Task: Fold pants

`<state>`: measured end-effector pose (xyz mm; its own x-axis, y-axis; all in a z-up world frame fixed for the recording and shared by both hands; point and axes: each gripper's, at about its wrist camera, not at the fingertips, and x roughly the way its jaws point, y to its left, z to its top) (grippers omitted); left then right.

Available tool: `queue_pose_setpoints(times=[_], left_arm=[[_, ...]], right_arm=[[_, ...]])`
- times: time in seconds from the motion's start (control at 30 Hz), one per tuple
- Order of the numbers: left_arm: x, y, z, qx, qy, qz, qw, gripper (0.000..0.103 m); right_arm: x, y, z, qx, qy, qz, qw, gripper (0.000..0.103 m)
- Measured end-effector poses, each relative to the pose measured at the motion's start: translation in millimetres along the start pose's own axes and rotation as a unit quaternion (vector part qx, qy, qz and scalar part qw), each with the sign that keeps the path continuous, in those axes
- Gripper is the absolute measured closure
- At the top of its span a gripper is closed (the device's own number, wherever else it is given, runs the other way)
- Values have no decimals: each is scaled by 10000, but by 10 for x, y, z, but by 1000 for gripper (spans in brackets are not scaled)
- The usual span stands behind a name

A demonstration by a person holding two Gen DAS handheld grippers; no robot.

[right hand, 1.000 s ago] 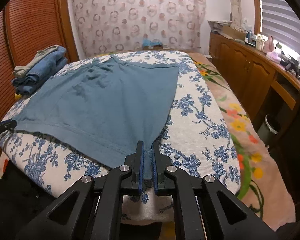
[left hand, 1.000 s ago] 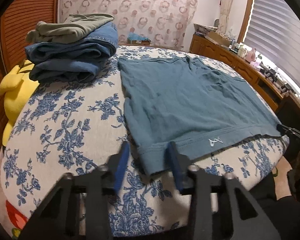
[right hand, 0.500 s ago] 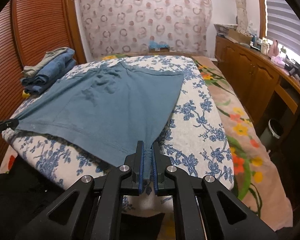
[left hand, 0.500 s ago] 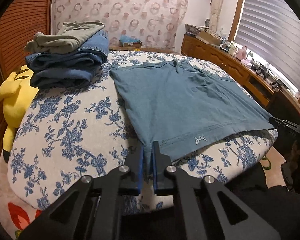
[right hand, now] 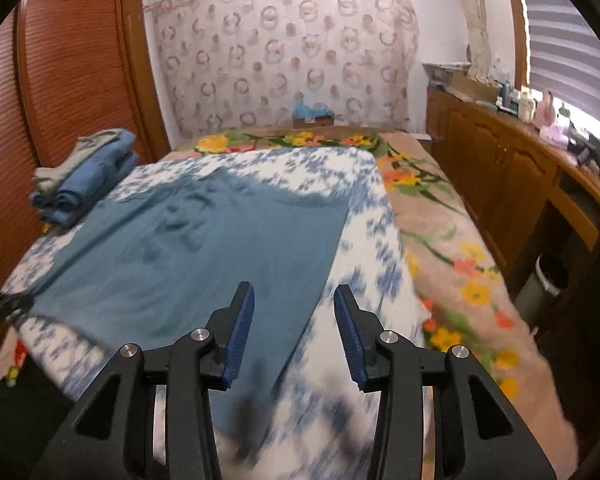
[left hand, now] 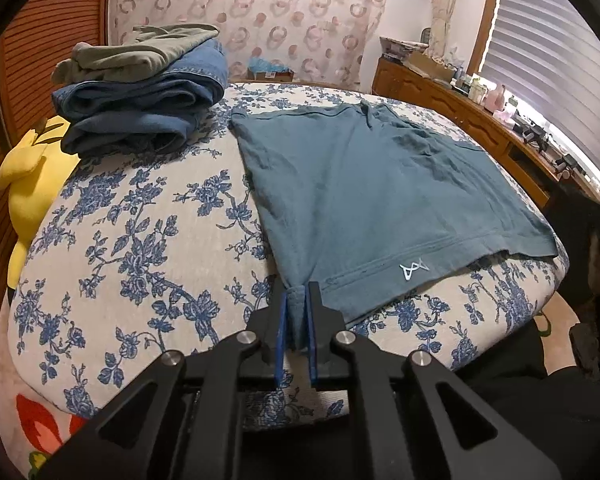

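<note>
The teal pants [left hand: 380,192] lie spread flat on the blue-flowered bed [left hand: 132,248], with a small white logo near the front hem. My left gripper [left hand: 297,300] is shut on the near left hem corner of the pants. In the right wrist view the pants [right hand: 204,256] lie ahead and to the left. My right gripper [right hand: 294,300] is open and empty, raised above the pants' near right edge. That view is motion-blurred.
A stack of folded jeans and a grey-green garment [left hand: 140,96] sits at the far left of the bed, also in the right wrist view [right hand: 84,176]. A yellow plush toy [left hand: 24,176] lies at the left edge. Wooden cabinets [right hand: 512,184] line the right wall.
My left gripper closed on the hem corner and still holds it. My right gripper has just opened, let go of its corner and lifted away.
</note>
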<state>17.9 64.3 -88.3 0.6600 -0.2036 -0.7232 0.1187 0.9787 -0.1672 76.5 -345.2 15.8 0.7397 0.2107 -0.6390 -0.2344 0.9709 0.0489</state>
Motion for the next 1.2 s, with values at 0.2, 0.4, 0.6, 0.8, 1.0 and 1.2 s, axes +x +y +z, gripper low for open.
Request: queue_pose_setpoints(times=[0.2, 0.4, 0.6, 0.8, 1.0, 1.2], left_arm=[[3, 15, -14, -29, -14, -17, 10000, 97], [-10, 18, -19, -16, -24, -7, 10000, 96], [-7, 32, -18, -48, -14, 28, 10000, 90], [-8, 51, -17, -79, -12, 66, 9999, 83], [5, 41, -1, -13, -10, 137, 9999, 77], [8, 25, 4, -20, -8, 129, 9999, 77]], right_arm=[[745, -346, 465, -23, 249, -57, 9997, 62], [1442, -589, 671, 251, 923, -82, 9954, 66], [1534, -551, 742, 216, 1007, 276, 9943, 99], [1435, -570, 789, 83, 859, -315, 9958, 103], [1325, -531, 756, 6, 757, -499, 9959, 93], [898, -285, 583, -106, 443, -112, 9989, 64]])
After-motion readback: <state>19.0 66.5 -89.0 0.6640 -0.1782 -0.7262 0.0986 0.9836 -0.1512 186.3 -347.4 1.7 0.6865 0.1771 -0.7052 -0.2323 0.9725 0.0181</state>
